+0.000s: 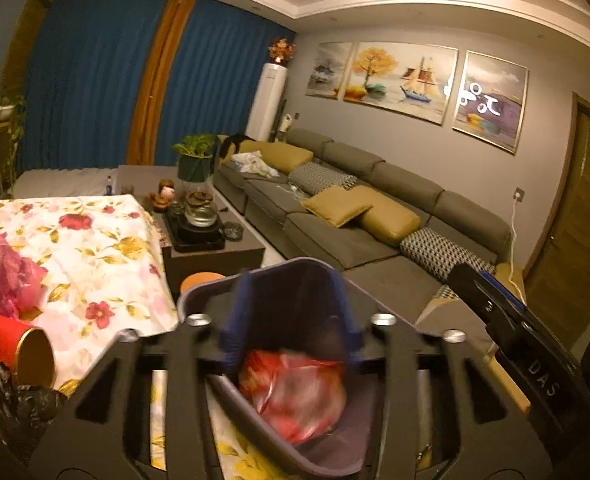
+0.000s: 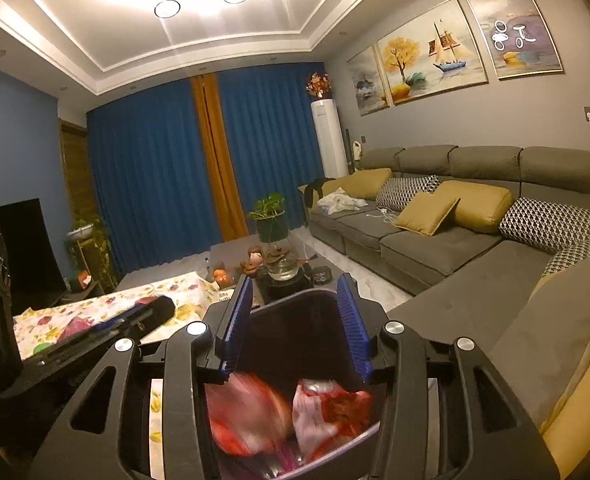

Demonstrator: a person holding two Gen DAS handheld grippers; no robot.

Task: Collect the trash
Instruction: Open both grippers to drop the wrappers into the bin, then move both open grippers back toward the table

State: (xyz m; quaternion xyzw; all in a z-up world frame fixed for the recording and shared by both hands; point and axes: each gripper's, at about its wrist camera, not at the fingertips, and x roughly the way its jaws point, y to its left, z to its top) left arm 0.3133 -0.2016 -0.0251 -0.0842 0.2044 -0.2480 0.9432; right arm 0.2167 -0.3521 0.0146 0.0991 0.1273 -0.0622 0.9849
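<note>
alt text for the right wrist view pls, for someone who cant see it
The right gripper hangs with its blue jaws apart over a dark trash bin that holds red and pink plastic bags, blurred. To the left a floral-cloth table and the left gripper; beyond, a grey sofa and blue curtains.

Inside the bin (image 1: pixel 199 308), the red and pink bags (image 2: pixel 251 420) are motion-blurred, their contents unreadable. The bin's lower part runs off the frame's bottom edge. Beside it, a red cup (image 1: pixel 19 352) is half cut off.
</note>
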